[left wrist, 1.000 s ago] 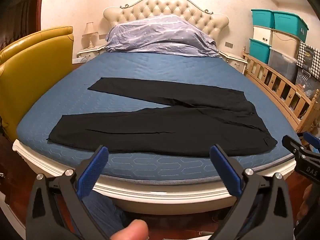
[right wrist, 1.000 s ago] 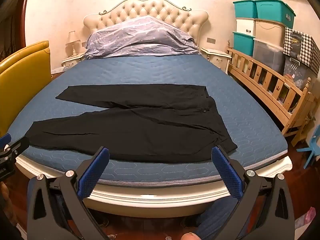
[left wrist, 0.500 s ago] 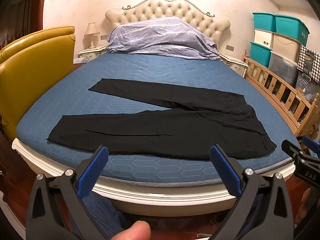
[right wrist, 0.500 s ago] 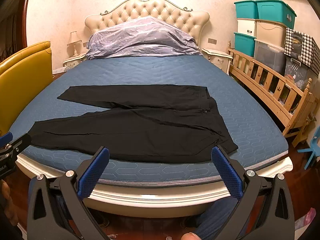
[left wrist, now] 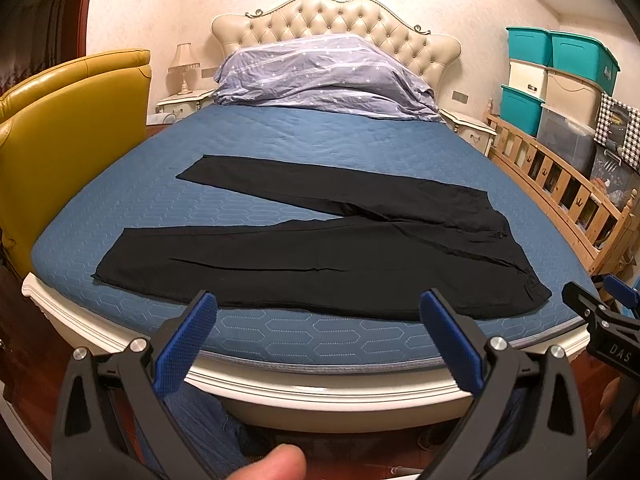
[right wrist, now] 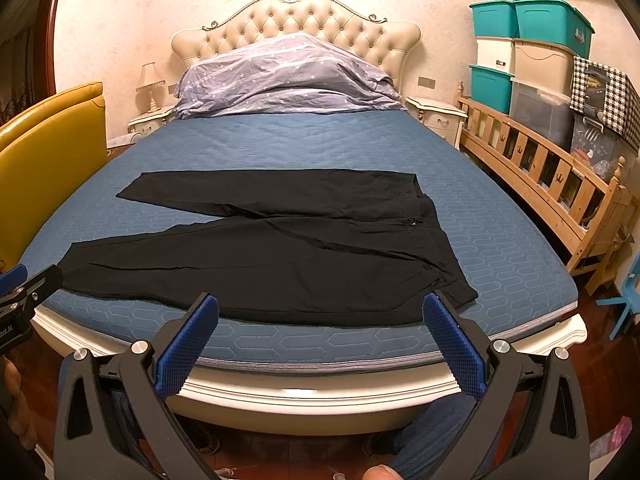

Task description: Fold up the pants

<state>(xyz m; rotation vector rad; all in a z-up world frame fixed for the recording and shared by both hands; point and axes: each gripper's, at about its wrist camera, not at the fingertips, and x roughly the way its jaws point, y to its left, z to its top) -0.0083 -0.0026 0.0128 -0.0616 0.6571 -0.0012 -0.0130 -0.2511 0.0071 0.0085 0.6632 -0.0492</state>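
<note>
Black pants (left wrist: 320,248) (right wrist: 280,256) lie flat on the blue mattress (left wrist: 320,136) (right wrist: 304,144), legs spread apart toward the left, waistband at the right. My left gripper (left wrist: 318,300) hovers open just short of the foot of the bed, in front of the near leg's lower edge. My right gripper (right wrist: 320,304) is open too, facing the near edge of the pants toward the waist end. Nothing is between either pair of fingers. In the left wrist view the right gripper (left wrist: 600,308) shows at the right edge; in the right wrist view the left gripper (right wrist: 28,280) shows at the left edge.
A grey-blue duvet (left wrist: 324,72) is heaped at the tufted headboard (right wrist: 296,12). A yellow armchair (left wrist: 68,128) stands left of the bed, a wooden crib rail (right wrist: 532,168) right. Stacked storage bins (right wrist: 532,52) fill the right corner. A white bed frame (right wrist: 304,396) edges the foot.
Both grippers have risen and edged slightly closer to the bed. The pants have not moved and both grippers stay open.
</note>
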